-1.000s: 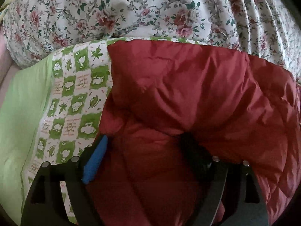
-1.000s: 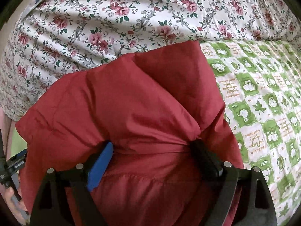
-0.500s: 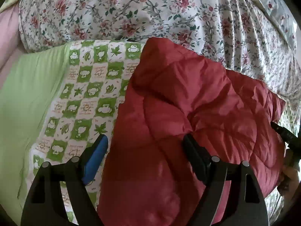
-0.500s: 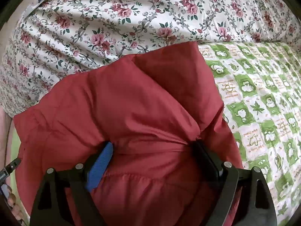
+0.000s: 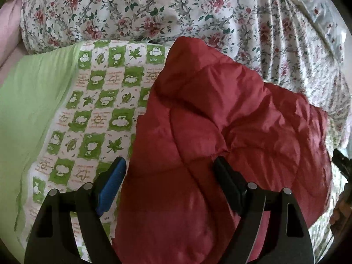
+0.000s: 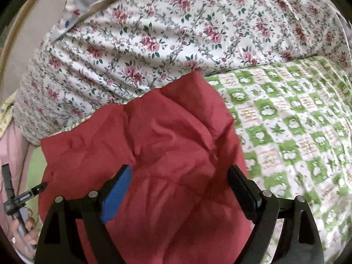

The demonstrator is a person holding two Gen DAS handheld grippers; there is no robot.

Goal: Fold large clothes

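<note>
A dark red quilted jacket [image 5: 209, 132] lies folded in a puffy bundle on a green-and-white checked bed sheet [image 5: 99, 110]. My left gripper [image 5: 169, 169] hovers over the jacket's left part with its jaws wide apart and nothing held. In the right wrist view the same jacket [image 6: 154, 154] fills the lower middle. My right gripper [image 6: 179, 176] stands open above it, jaws wide, empty. The jacket's underside and lower edge are hidden behind the grippers.
A floral quilt [image 5: 176, 11] is heaped along the far side of the bed, seen also in the right wrist view [image 6: 176, 33]. A plain green strip of bedding [image 5: 28, 110] runs at the left. The checked sheet [image 6: 297, 121] spreads to the right.
Both grippers have pulled back and risen from the jacket, which they pressed into a second ago. The jacket now lies free on the sheet, and more of the checked sheet shows.
</note>
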